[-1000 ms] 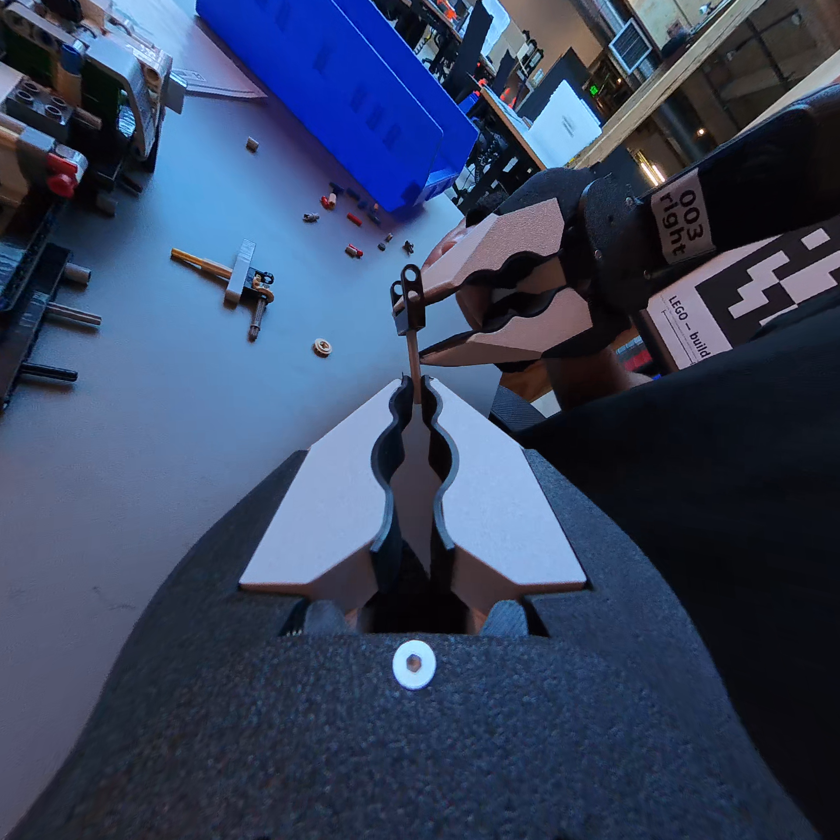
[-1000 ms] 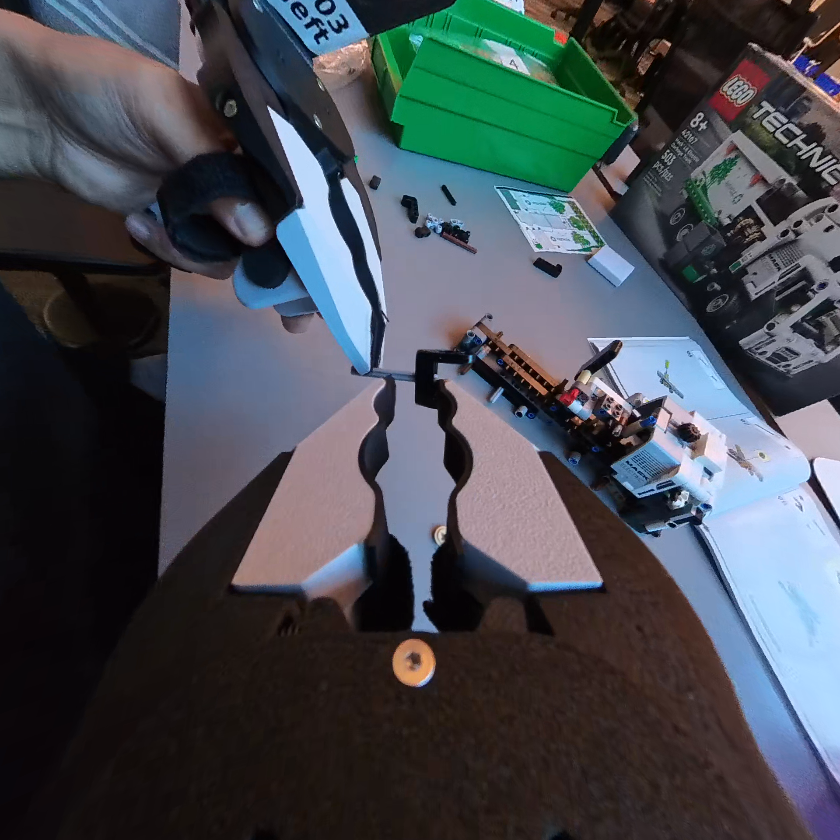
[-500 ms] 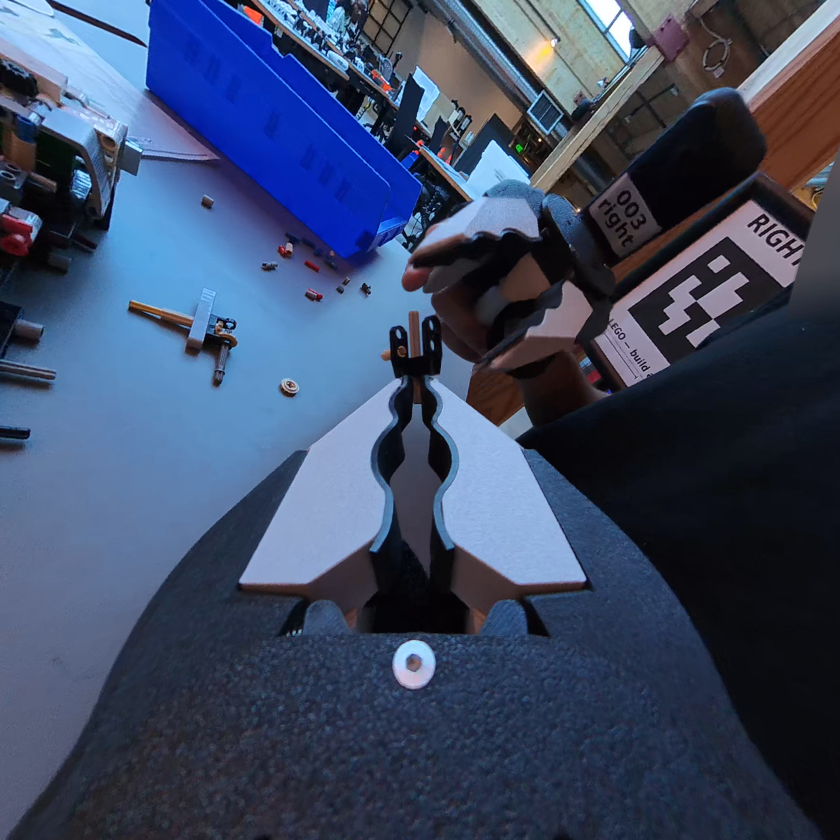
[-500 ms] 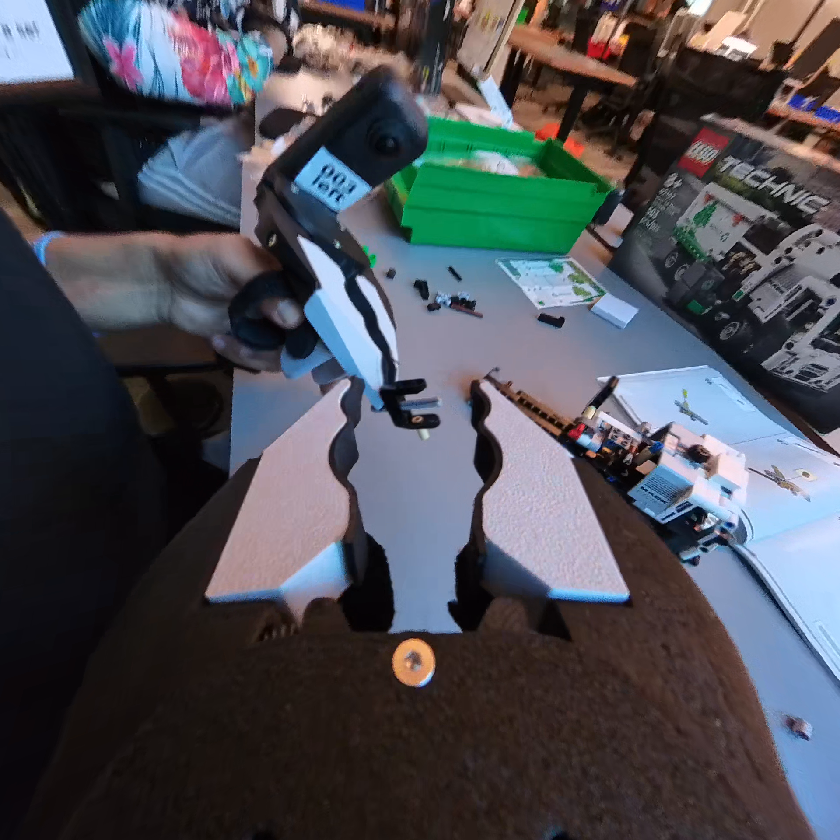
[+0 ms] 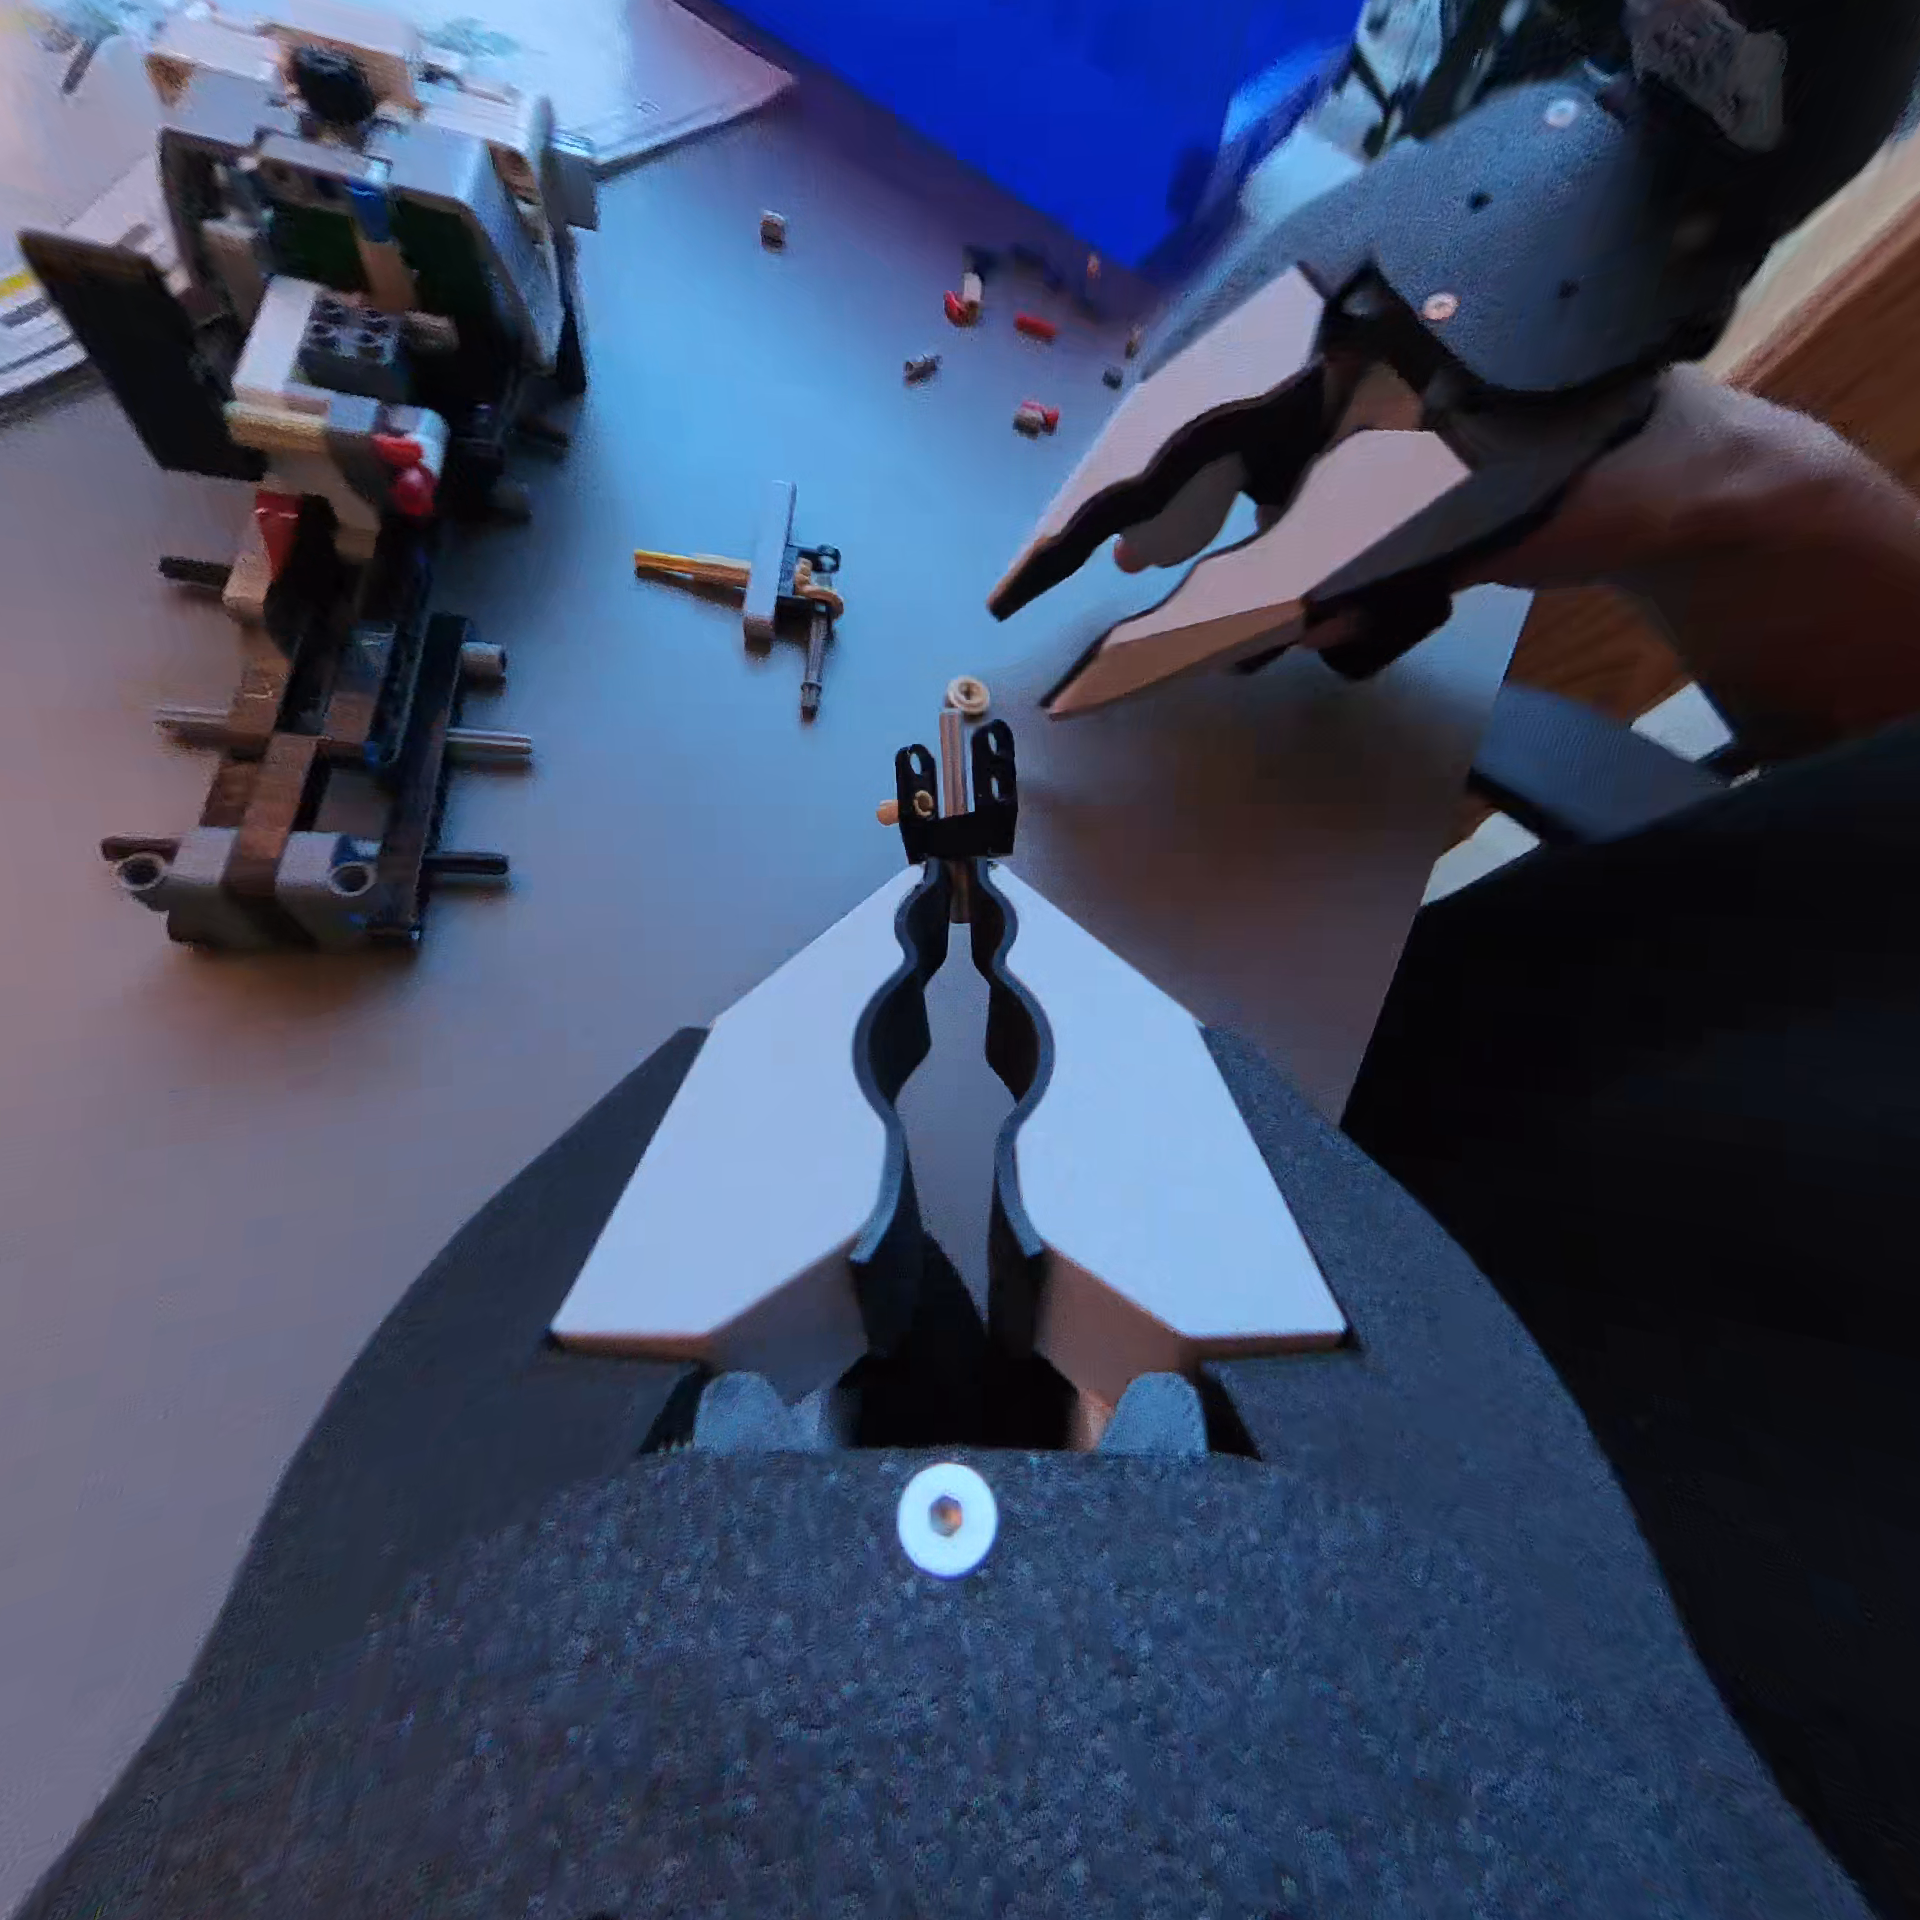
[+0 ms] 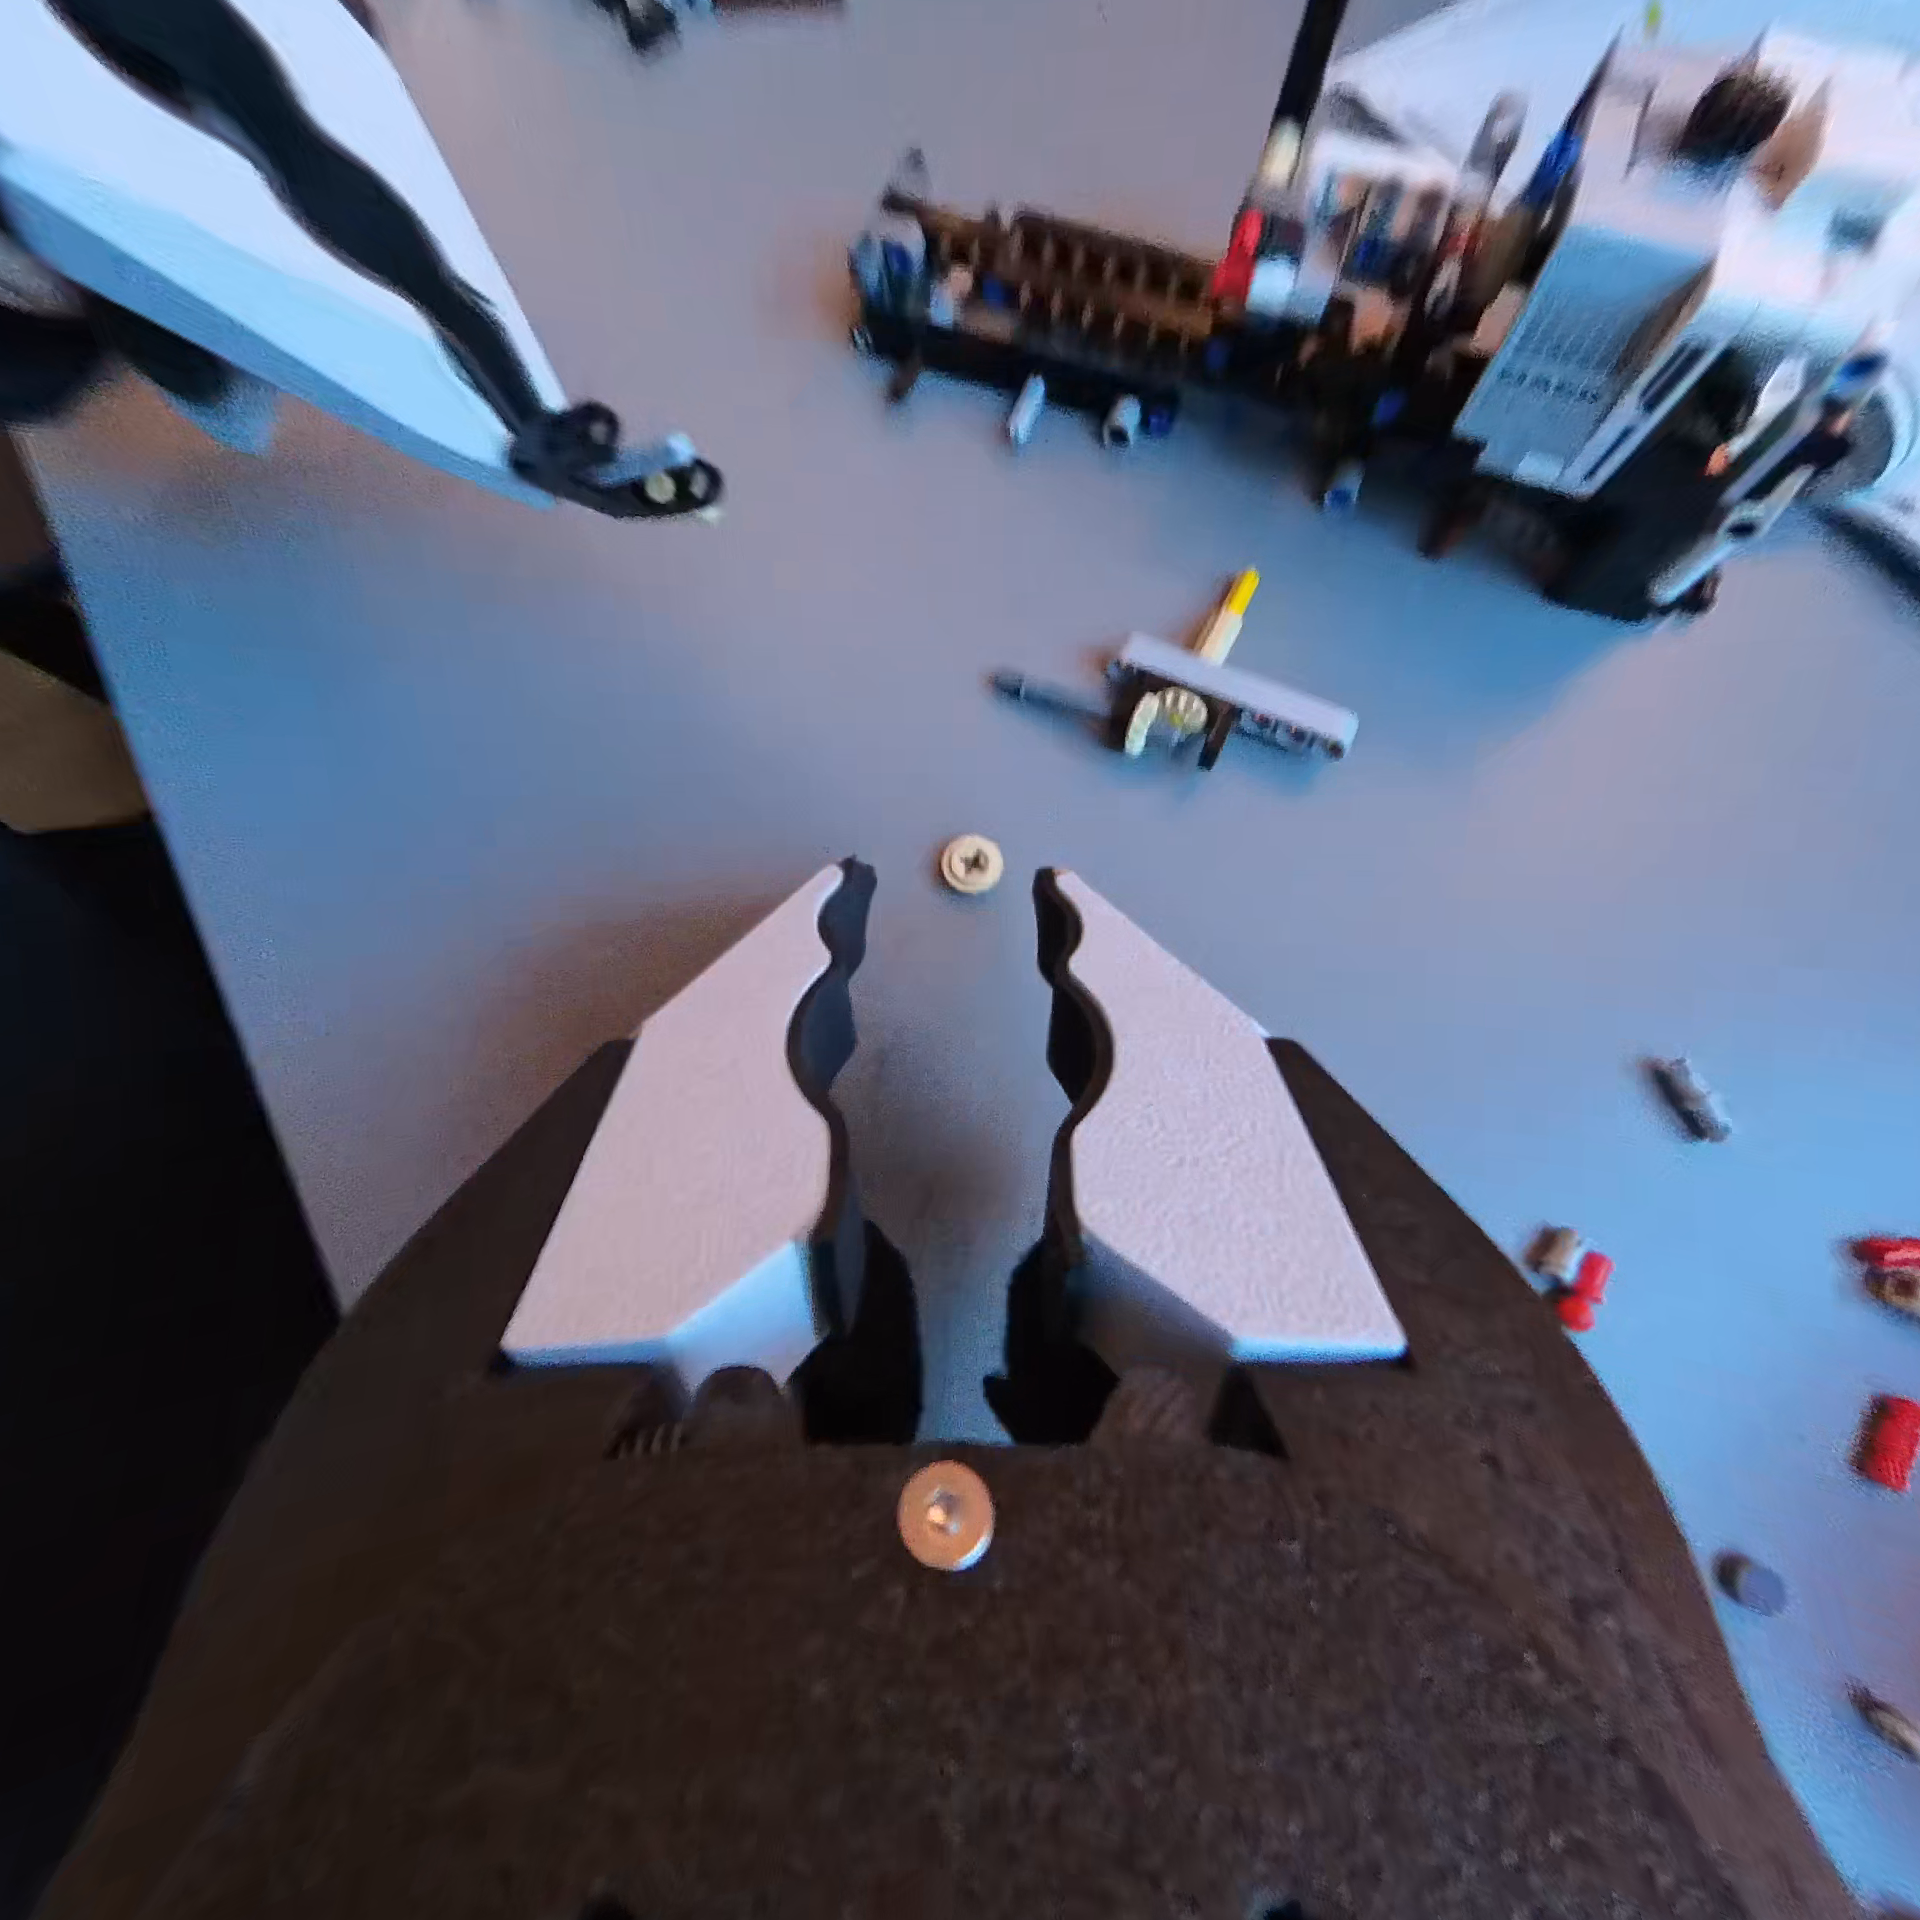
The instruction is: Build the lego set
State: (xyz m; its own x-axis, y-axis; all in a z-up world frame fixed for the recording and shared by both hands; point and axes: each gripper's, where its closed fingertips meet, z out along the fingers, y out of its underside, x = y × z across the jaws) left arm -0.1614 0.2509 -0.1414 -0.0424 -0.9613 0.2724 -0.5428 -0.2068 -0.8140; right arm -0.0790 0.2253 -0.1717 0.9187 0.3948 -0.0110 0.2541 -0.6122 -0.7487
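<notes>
Forked black piece (image 5: 956, 800) pinched in wavy-edged left tongs (image 5: 957, 883).

Your left gripper (image 5: 957, 883) and right gripper (image 6: 951, 883) match: textured black shells, pale grey wedge fingers (image 5: 758, 1143) with wavy black inner pads, one silver screw (image 6: 945, 1527) centred behind the fingers.

Small round piece (image 6: 971, 863) on table (image 6: 582, 790), axle assembly (image 6: 1184, 707) beyond it, truck build (image 6: 1455, 312) farther back
</notes>
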